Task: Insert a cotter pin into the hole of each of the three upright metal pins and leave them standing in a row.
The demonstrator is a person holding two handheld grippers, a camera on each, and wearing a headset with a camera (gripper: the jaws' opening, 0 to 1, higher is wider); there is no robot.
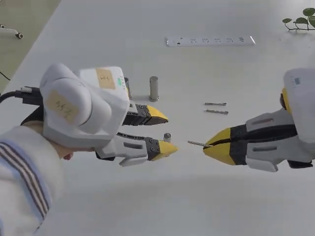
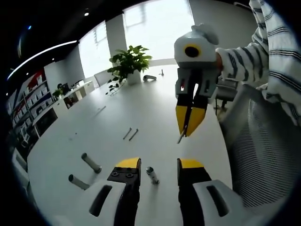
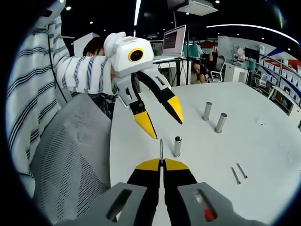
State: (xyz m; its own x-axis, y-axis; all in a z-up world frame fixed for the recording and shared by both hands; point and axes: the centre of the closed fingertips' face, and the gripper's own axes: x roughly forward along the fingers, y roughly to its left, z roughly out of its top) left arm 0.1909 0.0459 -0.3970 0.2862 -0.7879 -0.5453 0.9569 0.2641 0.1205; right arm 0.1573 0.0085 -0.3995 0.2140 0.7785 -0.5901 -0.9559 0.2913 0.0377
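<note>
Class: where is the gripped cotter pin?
Head view: the cotter pin juts from the shut right gripper, pointing at the metal pin between the jaws of the left gripper.

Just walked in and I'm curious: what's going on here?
A person works a gripper in each hand. The right gripper is shut on a cotter pin, aiming it at a metal pin standing between the open jaws of the left gripper. Two other pins stand behind; two spare cotter pins lie on the table.

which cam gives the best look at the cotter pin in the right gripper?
Right gripper view: the cotter pin sticks out whole from the shut right gripper, sharp against the table. Head view: a thin sliver. Left gripper view: small, pointing down.
</note>
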